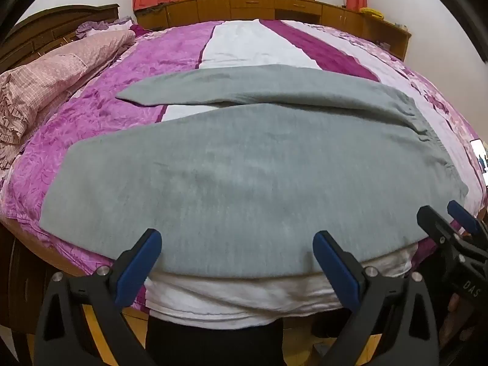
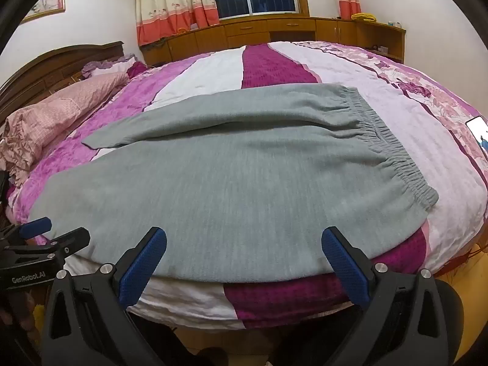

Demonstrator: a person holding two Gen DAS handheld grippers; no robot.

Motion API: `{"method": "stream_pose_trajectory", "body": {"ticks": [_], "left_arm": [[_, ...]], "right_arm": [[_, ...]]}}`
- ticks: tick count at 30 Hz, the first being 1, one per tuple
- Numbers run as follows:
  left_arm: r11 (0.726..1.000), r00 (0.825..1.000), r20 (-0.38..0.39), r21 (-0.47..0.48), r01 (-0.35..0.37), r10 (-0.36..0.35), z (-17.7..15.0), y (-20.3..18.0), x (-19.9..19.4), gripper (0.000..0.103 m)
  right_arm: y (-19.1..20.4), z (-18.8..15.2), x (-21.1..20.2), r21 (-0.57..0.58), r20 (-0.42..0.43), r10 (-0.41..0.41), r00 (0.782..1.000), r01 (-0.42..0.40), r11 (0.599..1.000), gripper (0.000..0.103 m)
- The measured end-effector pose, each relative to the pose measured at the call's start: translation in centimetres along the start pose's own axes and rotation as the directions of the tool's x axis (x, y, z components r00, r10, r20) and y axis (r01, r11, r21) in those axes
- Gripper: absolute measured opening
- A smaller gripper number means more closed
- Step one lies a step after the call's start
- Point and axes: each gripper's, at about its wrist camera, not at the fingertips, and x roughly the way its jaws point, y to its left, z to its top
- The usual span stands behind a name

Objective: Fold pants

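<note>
Grey pants (image 1: 231, 170) lie flat on the bed, legs pointing left, the elastic waistband (image 2: 393, 149) at the right. The near leg reaches the bed's front edge; the far leg (image 1: 213, 90) angles away to the left. My left gripper (image 1: 236, 241) is open and empty, hovering at the near edge of the pants. My right gripper (image 2: 244, 238) is open and empty, at the same near edge closer to the waistband. Each gripper shows in the other's view: the right one (image 1: 451, 216) and the left one (image 2: 58, 228).
The bed (image 2: 350, 70) has a purple, white and magenta quilt. Pink pillows (image 1: 45, 79) and a dark headboard (image 2: 55, 64) are at the left. A phone (image 2: 479, 131) lies at the bed's right edge. Wooden cabinets (image 2: 274, 33) and a window stand behind.
</note>
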Motion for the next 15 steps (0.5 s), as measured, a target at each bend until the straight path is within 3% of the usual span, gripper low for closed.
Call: {"method": "stream_pose_trajectory", "body": {"ticks": [15], "left_arm": [[1.000, 1.000, -0.015, -0.005, -0.002, 0.002, -0.05, -0.61, 0.29, 0.101]], "right_arm": [[-0.18, 0.03, 0.14, 0.006, -0.004, -0.001, 1.000, 0.001, 1.000, 0.098]]}}
